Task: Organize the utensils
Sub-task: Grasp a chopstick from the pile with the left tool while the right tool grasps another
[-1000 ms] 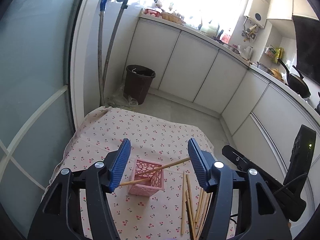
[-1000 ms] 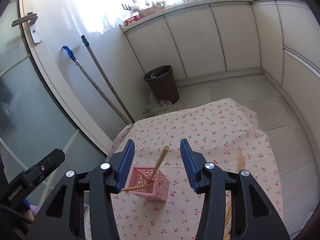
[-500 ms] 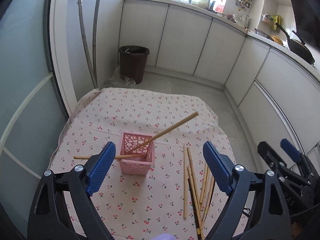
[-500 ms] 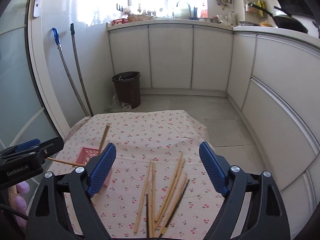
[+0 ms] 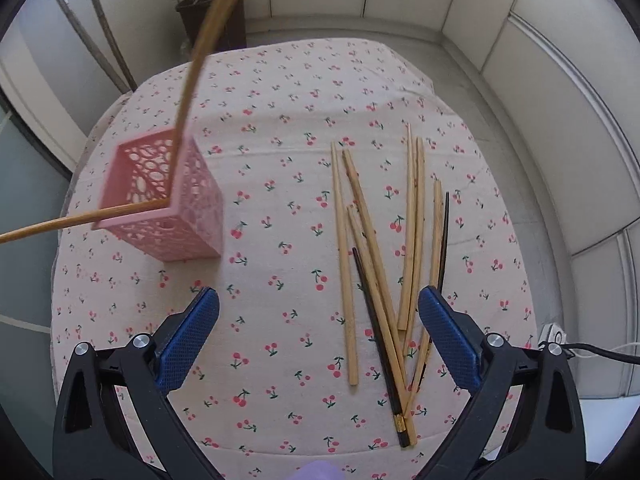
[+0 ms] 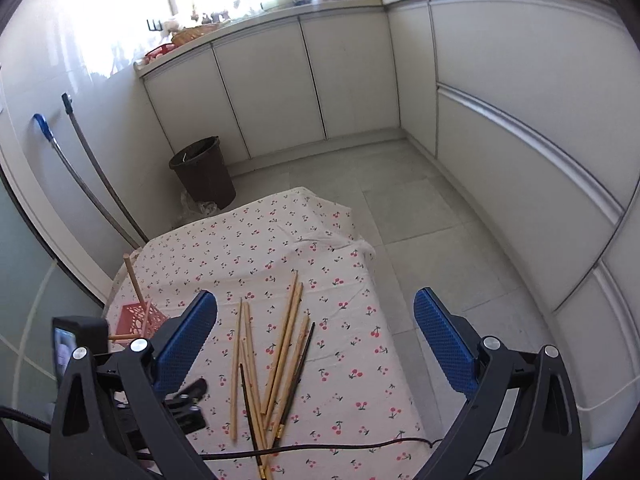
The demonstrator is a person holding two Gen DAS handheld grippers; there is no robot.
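My left gripper [image 5: 318, 336] looks steeply down at the cherry-print tablecloth [image 5: 280, 92], its jaws opening toward full spread with nothing pinched — only cloth and the near ends of the loose chopsticks [image 5: 376, 264] show between the blue pads. Those sticks lie scattered on the surface in a rough fan, mostly pale bamboo, with two dark ones among them. Off to the left stands the pink lattice basket [image 5: 188, 216], and two bamboo chopsticks [image 5: 188, 80] already lean out of it, one up and away, one low to the left. My right gripper [image 6: 316, 340] is opening as well, jaws wide and empty, aimed across the same pile [image 6: 276, 356]. From here the basket [image 6: 136, 318] sits at the far left, partly hidden — I think by my other gripper's body. A brown bin [image 6: 202, 172] stands on the floor beyond.
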